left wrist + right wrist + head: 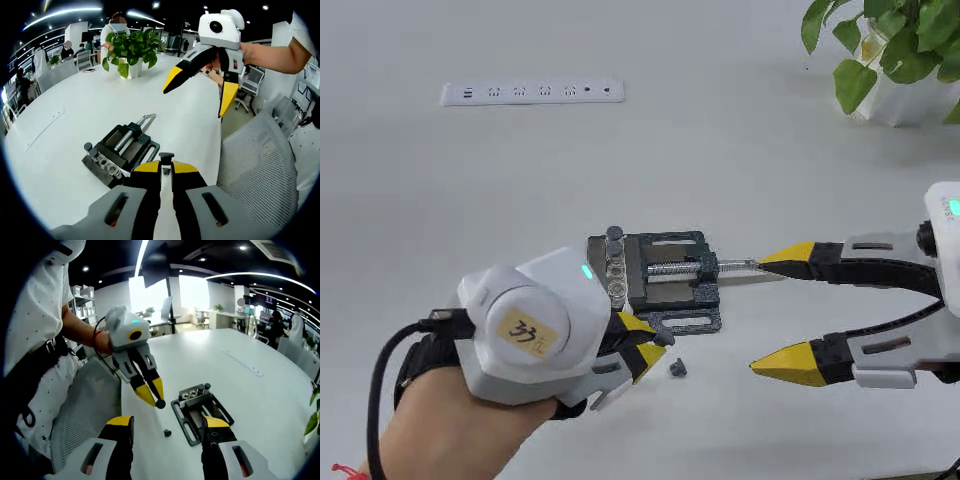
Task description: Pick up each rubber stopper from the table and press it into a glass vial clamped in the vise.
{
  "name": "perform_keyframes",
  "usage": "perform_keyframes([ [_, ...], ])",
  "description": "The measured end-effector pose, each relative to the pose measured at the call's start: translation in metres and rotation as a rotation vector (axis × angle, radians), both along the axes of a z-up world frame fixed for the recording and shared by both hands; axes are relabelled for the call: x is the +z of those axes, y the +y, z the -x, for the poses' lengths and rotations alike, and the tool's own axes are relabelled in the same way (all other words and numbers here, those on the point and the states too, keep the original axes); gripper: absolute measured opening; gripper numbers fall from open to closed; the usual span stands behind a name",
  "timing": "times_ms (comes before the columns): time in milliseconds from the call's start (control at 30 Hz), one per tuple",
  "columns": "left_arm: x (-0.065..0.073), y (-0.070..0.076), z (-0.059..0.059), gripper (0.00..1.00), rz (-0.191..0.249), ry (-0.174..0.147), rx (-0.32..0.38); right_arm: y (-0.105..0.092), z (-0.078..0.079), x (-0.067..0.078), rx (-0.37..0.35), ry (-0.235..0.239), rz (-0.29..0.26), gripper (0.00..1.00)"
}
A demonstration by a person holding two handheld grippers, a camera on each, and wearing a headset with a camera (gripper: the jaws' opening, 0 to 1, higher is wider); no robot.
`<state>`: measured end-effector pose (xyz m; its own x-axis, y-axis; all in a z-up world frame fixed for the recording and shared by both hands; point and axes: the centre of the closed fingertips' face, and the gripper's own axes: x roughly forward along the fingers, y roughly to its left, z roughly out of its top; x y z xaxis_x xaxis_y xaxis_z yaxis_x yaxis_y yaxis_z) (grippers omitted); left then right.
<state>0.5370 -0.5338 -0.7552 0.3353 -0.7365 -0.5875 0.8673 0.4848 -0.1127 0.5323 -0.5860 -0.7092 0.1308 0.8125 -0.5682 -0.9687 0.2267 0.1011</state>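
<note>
A dark vise sits mid-table with a row of glass vials clamped at its left end; the far vial wears a grey stopper. My left gripper hovers just in front of the vise, shut on a dark rubber stopper at its yellow tips, also seen from the right gripper view. A loose stopper lies on the table by the vise's near corner. To the right of the vise my right gripper is held open, with nothing between its fingers.
A white power strip lies at the back left. A potted plant stands at the back right. A grey mesh chair is beside the table edge. People sit in the office behind.
</note>
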Motion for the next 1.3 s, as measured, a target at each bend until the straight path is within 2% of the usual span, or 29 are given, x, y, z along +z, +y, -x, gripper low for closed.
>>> perform_keyframes([
  [33,0.009,-0.002,0.002,0.04,0.007,-0.012,-0.013,0.004,0.001,0.002,0.016,0.005,0.005,0.49],
  [133,0.022,-0.006,0.005,0.04,0.014,-0.042,-0.052,0.012,0.006,0.007,0.069,0.016,0.01,0.39],
  [200,0.031,-0.009,0.009,0.04,0.017,-0.057,-0.074,0.015,0.009,0.006,0.091,0.026,0.019,0.36],
  [300,0.039,-0.012,0.013,0.03,0.016,-0.077,-0.104,0.019,0.013,0.006,0.132,0.026,0.028,0.32],
  [500,0.05,-0.019,0.019,0.03,0.034,-0.092,-0.128,0.028,0.021,0.011,0.183,0.037,0.036,0.22],
  [833,0.055,-0.024,0.023,0.03,0.036,-0.112,-0.154,0.03,0.024,0.012,0.238,0.046,0.048,0.13],
  [1300,0.056,-0.024,0.023,0.03,0.041,-0.116,-0.16,0.033,0.024,0.011,0.259,0.051,0.058,0.08],
])
